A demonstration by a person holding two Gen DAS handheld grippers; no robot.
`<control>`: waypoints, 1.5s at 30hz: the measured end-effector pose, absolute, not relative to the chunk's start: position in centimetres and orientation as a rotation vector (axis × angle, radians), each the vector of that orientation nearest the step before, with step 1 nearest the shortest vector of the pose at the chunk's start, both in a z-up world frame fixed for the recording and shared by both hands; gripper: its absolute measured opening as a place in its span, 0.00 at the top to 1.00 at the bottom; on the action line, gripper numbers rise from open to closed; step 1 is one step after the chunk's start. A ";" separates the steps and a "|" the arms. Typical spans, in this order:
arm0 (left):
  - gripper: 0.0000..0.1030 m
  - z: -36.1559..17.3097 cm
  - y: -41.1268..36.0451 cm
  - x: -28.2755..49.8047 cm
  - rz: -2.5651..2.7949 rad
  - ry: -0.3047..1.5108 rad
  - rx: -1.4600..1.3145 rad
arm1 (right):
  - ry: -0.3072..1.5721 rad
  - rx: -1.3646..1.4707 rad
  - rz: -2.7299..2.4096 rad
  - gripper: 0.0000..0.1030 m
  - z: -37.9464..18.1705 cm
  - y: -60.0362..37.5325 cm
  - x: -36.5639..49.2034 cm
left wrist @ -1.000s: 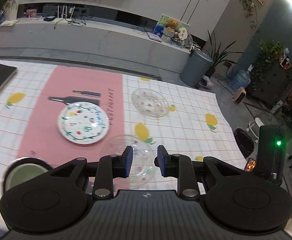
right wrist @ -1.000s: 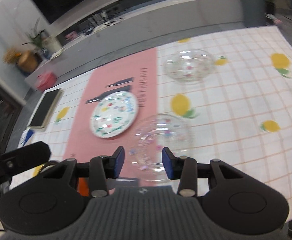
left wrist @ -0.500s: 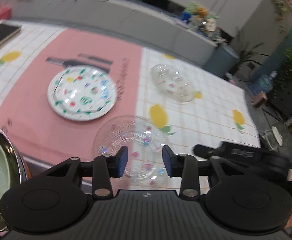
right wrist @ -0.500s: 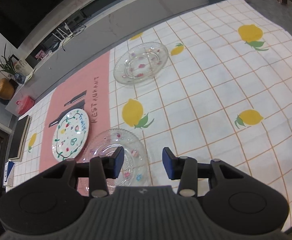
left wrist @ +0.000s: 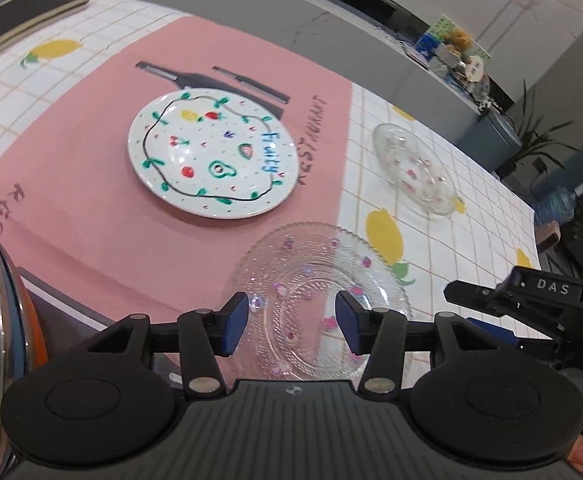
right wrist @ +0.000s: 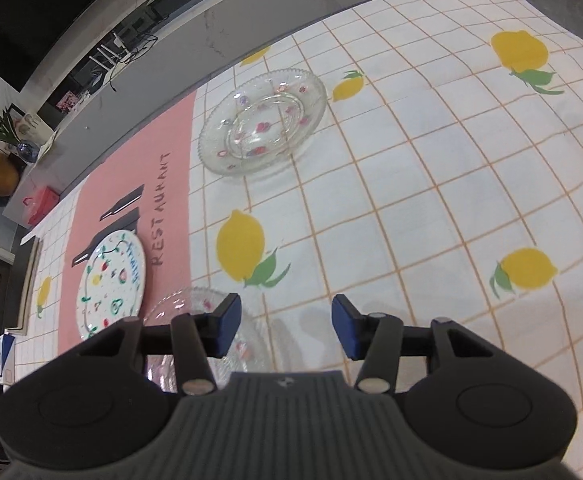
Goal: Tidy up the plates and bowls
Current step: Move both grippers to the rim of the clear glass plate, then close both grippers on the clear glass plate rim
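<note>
Opening its jaws over the near glass plate, the left gripper prepares a grasp; the right gripper, at three o'clock, hangs apart and empty

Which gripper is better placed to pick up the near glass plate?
Left. The left gripper, jaws opening, frames the near glass plate; the right gripper sits beside it over bare tablecloth.
</note>
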State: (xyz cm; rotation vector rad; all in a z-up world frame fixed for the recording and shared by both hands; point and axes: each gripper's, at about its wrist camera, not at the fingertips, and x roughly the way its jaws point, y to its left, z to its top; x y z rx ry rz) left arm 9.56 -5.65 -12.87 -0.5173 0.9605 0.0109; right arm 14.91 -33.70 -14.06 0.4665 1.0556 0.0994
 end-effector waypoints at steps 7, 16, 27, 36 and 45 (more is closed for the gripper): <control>0.46 -12.9 -4.9 9.5 0.027 0.911 -0.538 | 1.117 0.528 0.177 0.54 -15.2 -32.8 15.6; 0.49 -14.1 -4.0 9.8 0.054 0.959 -0.549 | 1.170 0.493 0.197 0.60 -16.1 -30.9 15.8; 0.77 -14.5 -4.9 10.2 0.070 0.992 -0.493 | 1.191 0.494 0.164 0.87 -16.8 -31.2 15.8; 0.88 -13.6 -5.8 9.5 0.075 0.980 -0.434 | 1.202 0.460 0.145 0.89 -16.4 -31.5 15.5; 0.89 -12.2 -6.1 7.6 0.058 0.955 -0.450 | 1.242 0.424 0.156 0.91 -15.7 -32.0 13.1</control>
